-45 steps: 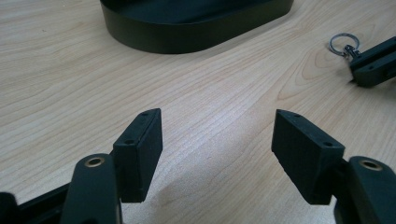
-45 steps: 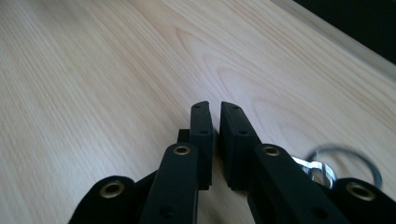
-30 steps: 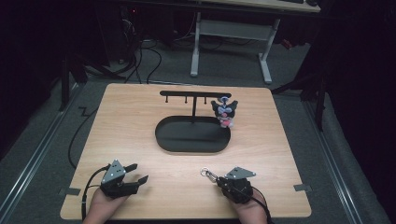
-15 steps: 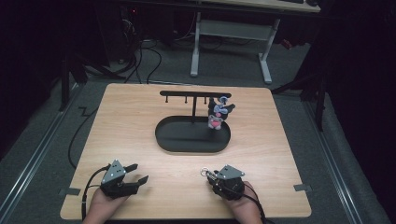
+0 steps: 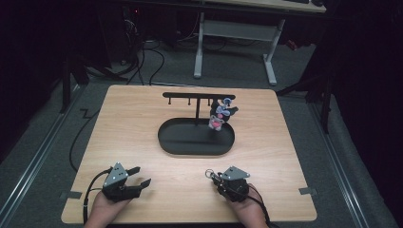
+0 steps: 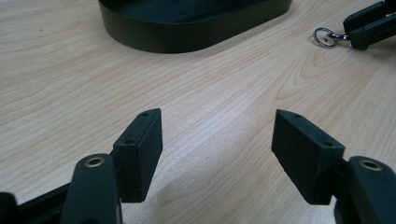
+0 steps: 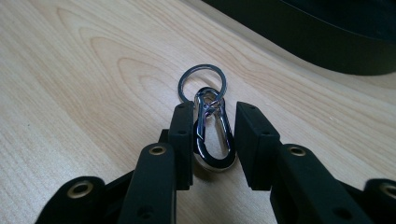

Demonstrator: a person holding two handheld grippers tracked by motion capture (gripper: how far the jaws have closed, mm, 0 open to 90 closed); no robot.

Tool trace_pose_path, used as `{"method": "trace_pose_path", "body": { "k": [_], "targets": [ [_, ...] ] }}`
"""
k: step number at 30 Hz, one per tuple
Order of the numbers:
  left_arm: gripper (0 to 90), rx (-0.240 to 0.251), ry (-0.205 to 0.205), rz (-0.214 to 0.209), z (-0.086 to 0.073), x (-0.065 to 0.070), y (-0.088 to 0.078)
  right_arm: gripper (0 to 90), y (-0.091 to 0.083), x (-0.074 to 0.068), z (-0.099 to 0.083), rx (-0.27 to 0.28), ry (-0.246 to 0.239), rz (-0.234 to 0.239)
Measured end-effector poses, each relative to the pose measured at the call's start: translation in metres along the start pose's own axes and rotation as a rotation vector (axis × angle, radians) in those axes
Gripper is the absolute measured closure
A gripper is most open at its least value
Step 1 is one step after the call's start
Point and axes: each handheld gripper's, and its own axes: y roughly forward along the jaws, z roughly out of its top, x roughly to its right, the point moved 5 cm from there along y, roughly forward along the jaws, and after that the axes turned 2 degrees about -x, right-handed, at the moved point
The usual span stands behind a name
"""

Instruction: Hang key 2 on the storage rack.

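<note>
Right gripper view: right gripper (image 7: 214, 140) jaws, lately closing, loosely flank the carabiner keyring (image 7: 211, 130) before the tray (image 7: 327, 42); grip unsecured. Left gripper (image 6: 217, 154) gapes empty.

A light wooden table (image 5: 142, 118) fills the middle of the high view, lit brighter than its dim surroundings. Under it lies grey carpet floor (image 5: 43, 137), with a pale metal rail (image 5: 28, 175) running along the lower left. At the upper centre stands a desk with white legs (image 5: 199, 47). Black cables (image 5: 152, 61) trail across the floor at upper left. The far edges are dark.
</note>
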Motion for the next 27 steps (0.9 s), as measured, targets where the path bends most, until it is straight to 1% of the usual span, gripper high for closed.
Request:
{"method": "trace_pose_path", "body": {
  "k": [4,6,11,14,16,19,21,22,23,24,25,26,27],
  "targets": [
    [34.3,-0.002,0.000,-0.001,0.000,0.000,0.000,69.7,-0.001,0.003,-0.001,-0.001,0.050,0.018],
    [34.3,-0.002,0.000,-0.002,0.000,0.000,0.000,69.6,-0.002,0.006,-0.001,0.001,0.088,0.038],
    [34.3,-0.005,0.001,-0.004,0.000,0.000,0.000,69.0,-0.004,0.010,-0.002,0.004,0.103,0.012],
    [34.4,-0.003,0.000,-0.004,0.000,0.000,0.001,66.3,-0.005,0.012,-0.002,0.002,0.089,-0.021],
    [34.4,-0.005,0.001,-0.005,0.000,0.000,0.000,66.9,-0.006,0.012,-0.002,-0.004,0.053,-0.047],
    [34.4,-0.004,0.000,-0.004,0.000,0.000,0.001,70.4,-0.005,0.011,-0.002,-0.011,0.017,-0.056],
    [34.3,-0.004,0.001,-0.004,0.000,0.000,0.001,76.0,-0.006,0.010,-0.001,-0.007,-0.007,-0.060],
    [34.4,-0.007,0.002,-0.005,0.000,0.000,0.001,76.5,-0.004,0.009,-0.003,-0.027,-0.019,-0.065],
    [34.4,-0.008,0.003,-0.006,0.000,0.000,0.001,77.4,-0.003,0.009,-0.004,-0.023,-0.029,-0.068],
    [34.4,-0.007,0.003,-0.005,0.000,0.000,0.001,77.6,-0.003,0.009,-0.004,-0.023,-0.019,-0.064],
    [34.4,-0.006,0.003,-0.006,0.000,0.000,0.001,80.3,-0.003,0.010,-0.004,-0.027,-0.005,-0.055],
    [34.4,-0.006,0.003,-0.006,0.000,0.000,0.001,81.7,-0.003,0.011,-0.004,-0.027,-0.001,-0.049],
    [34.4,-0.009,0.003,-0.006,0.000,0.000,0.001,85.3,-0.002,0.010,-0.004,-0.030,0.000,-0.042]
  ]
}}
